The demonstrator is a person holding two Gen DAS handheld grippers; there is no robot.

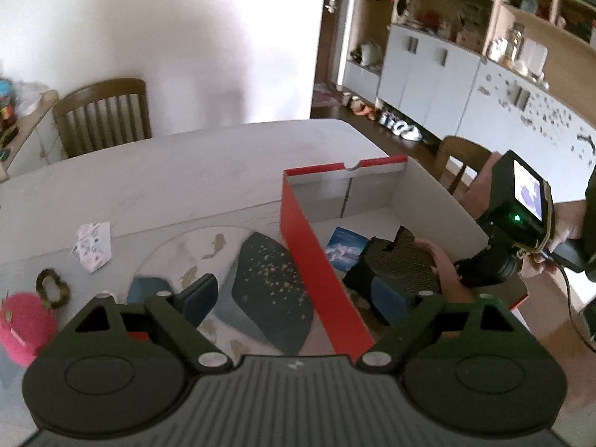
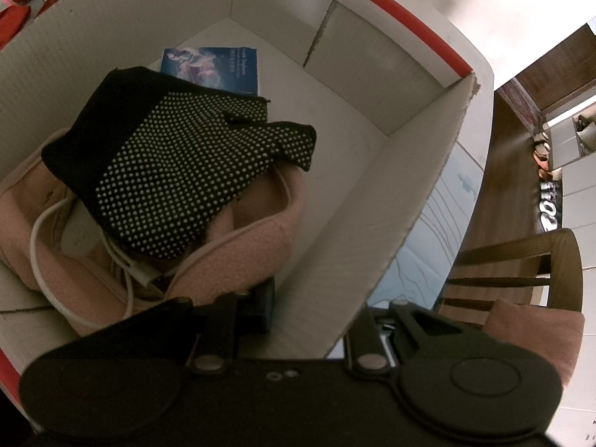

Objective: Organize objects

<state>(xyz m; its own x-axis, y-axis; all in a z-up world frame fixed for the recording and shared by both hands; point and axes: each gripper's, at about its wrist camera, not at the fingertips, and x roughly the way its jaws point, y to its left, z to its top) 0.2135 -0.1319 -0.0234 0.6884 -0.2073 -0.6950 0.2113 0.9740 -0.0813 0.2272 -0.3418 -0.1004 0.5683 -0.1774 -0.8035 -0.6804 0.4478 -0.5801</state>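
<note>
A cardboard box, red outside and white inside, stands on the table. In it lie a blue picture card, a black dotted glove and a pink fleece piece with a white cable. My left gripper is open wide above the box's red near wall, one finger on each side, with its pads clear of the wall. My right gripper is shut on the box's right wall, one finger inside and one outside. A hand holds it at the box's far side.
Left of the box the table holds a dark blue speckled pad on a round fish-patterned disc, a patterned paper packet, a brown ring and a pink plush. Wooden chairs stand around the table.
</note>
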